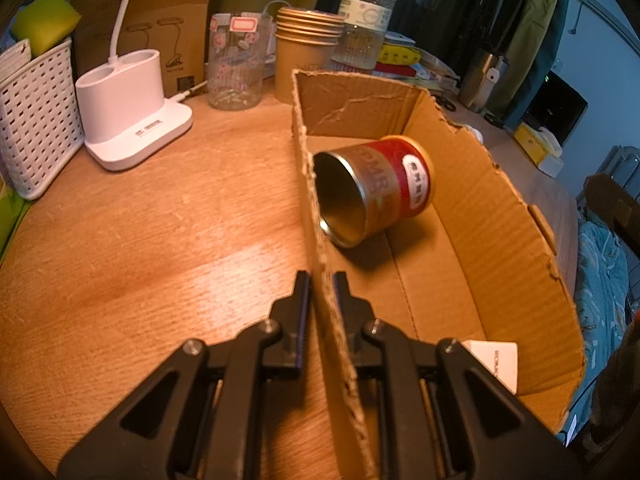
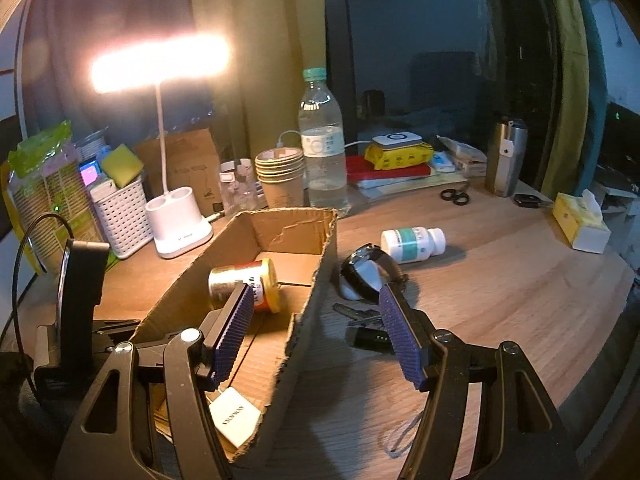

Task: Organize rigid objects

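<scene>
Cardboard is the weak link: the left gripper [image 1: 321,280] has its fingers clenched on the torn left wall of the box [image 1: 460,184], and a tug could rip or fold it. Inside lies the tin can [image 1: 376,192] on its side, toward twelve o'clock; it looks free to roll if the box tilts. The right gripper [image 2: 316,320], fingers spread wide and holding nothing, hangs over the box's right wall. On the surface at two o'clock wait the keys [image 2: 362,322], watch [image 2: 370,270] and pill bottle [image 2: 412,243]; a careless sweep would probably knock them away.
</scene>
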